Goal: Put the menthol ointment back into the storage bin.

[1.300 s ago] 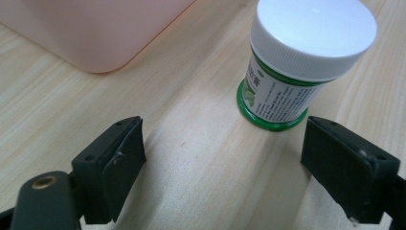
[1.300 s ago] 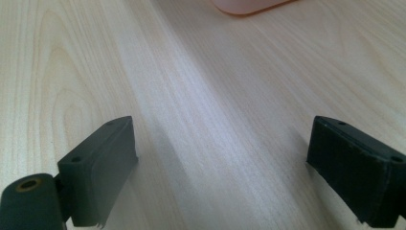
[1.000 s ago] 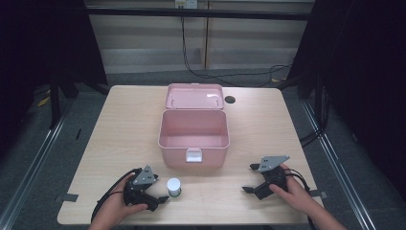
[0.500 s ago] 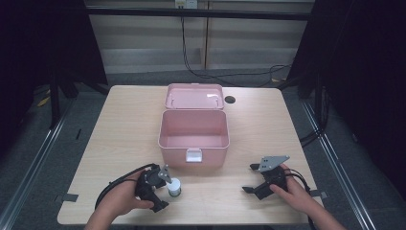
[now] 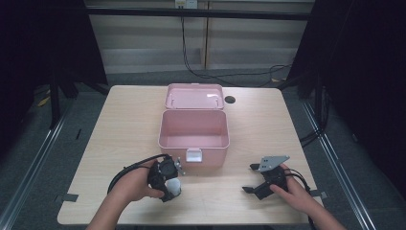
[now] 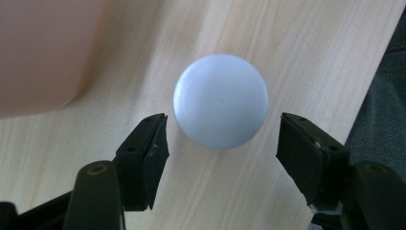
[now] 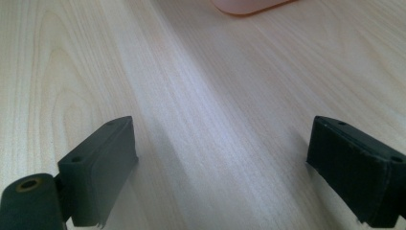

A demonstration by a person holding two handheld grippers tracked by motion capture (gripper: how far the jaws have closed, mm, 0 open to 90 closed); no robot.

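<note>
While unclamped, cap (image 6: 220, 99) between left claw (image 6: 222, 143)

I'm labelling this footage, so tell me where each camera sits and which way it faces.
High view: above the table's near edge, looking forward and down; forearms, left claw, right claw.
Left gripper view: on the left claw, looking down at the white round cap; both black jaws.
Right gripper view: low along the table; open jaws.
All share the pink box.
</note>
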